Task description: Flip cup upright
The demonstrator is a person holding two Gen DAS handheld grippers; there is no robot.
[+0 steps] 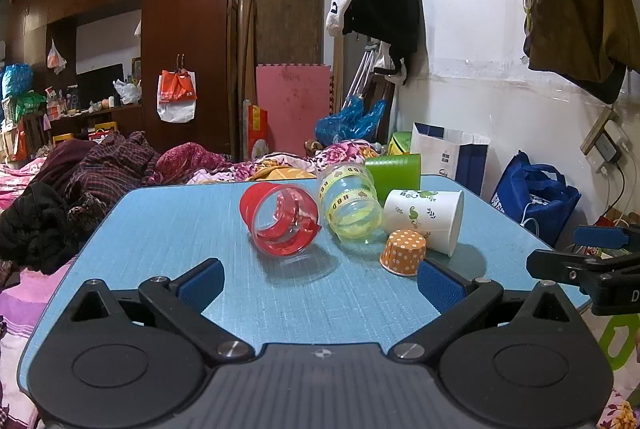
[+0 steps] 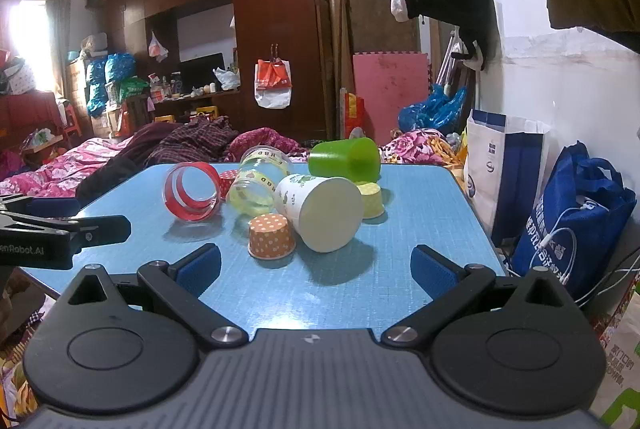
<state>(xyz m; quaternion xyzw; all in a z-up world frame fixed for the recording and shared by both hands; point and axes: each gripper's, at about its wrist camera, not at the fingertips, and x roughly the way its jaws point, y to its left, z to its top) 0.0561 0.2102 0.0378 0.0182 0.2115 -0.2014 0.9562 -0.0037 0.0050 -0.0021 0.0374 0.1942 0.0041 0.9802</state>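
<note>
Several cups lie on a blue table [image 1: 160, 229] [image 2: 420, 213]. A clear cup with red stripes [image 1: 282, 219] [image 2: 192, 191] lies on its side. A clear cup with yellow bands [image 1: 350, 203] [image 2: 260, 181] lies on its side. A white paper cup with green leaves [image 1: 428, 215] [image 2: 320, 213] lies on its side. An orange dotted paper cup [image 1: 403, 252] [image 2: 272, 235] stands upside down. A green cup [image 1: 394, 171] [image 2: 346, 157] lies at the back. My left gripper [image 1: 320, 283] is open and empty, short of the cups. My right gripper [image 2: 316, 267] is open and empty, just before the white cup.
A yellow dotted cup [image 2: 372, 199] and a red dotted cup [image 2: 228, 179] sit among the others. A bed with piled clothes [image 1: 100, 165] lies beyond the table. A white paper bag [image 2: 504, 165] and a blue bag [image 2: 576, 217] stand by the right wall.
</note>
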